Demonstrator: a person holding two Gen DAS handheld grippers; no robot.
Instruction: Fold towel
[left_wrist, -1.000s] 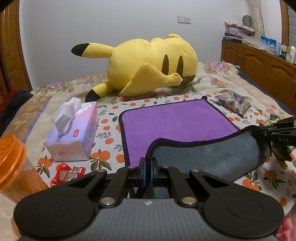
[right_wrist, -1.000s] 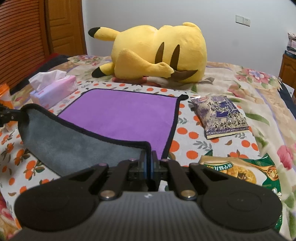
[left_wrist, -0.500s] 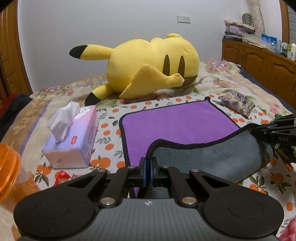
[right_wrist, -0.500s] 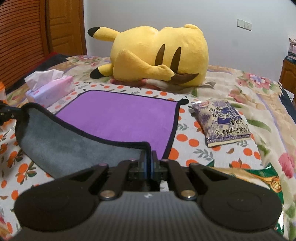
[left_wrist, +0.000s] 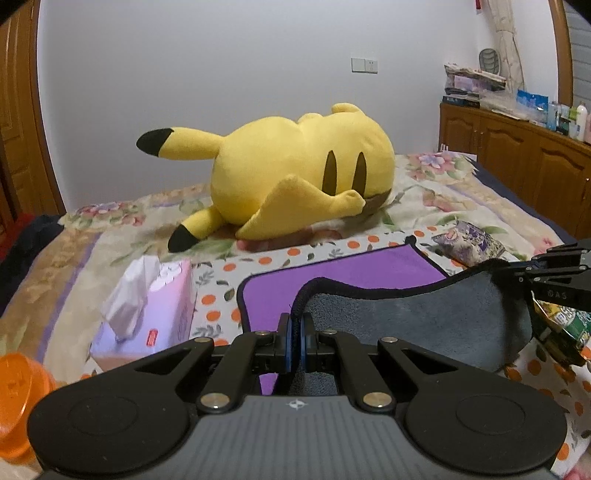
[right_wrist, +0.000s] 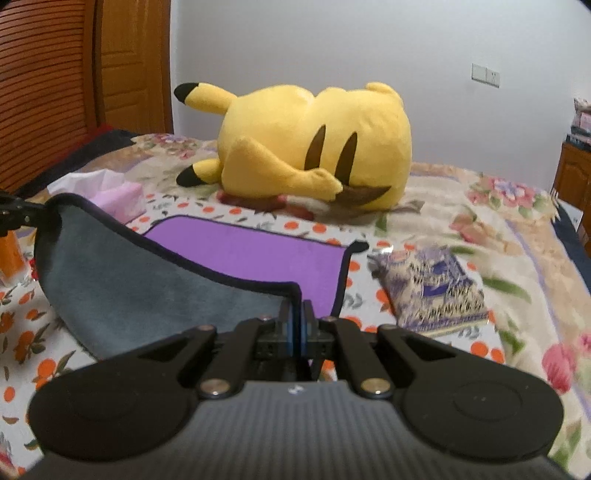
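Note:
The towel is purple on top (left_wrist: 351, 275) and grey underneath (left_wrist: 424, 325), with a black hem. It lies on the bed, and its near edge is lifted and carried over the purple part. My left gripper (left_wrist: 294, 332) is shut on the near left corner. My right gripper (right_wrist: 295, 317) is shut on the near right corner and also shows at the right of the left wrist view (left_wrist: 524, 271). The grey underside (right_wrist: 122, 280) hangs between them, and purple (right_wrist: 255, 254) shows beyond.
A big yellow plush (left_wrist: 295, 170) lies behind the towel. A pink tissue box (left_wrist: 151, 306) and an orange jar (left_wrist: 18, 398) stand at the left. A purple snack bag (right_wrist: 432, 288) and a green one (left_wrist: 561, 321) lie at the right. Wooden cabinets (left_wrist: 517, 162) line the right wall.
Both grippers have lifted and moved forward toward the plush, carrying the near edge further over the purple part. Less purple shows now.

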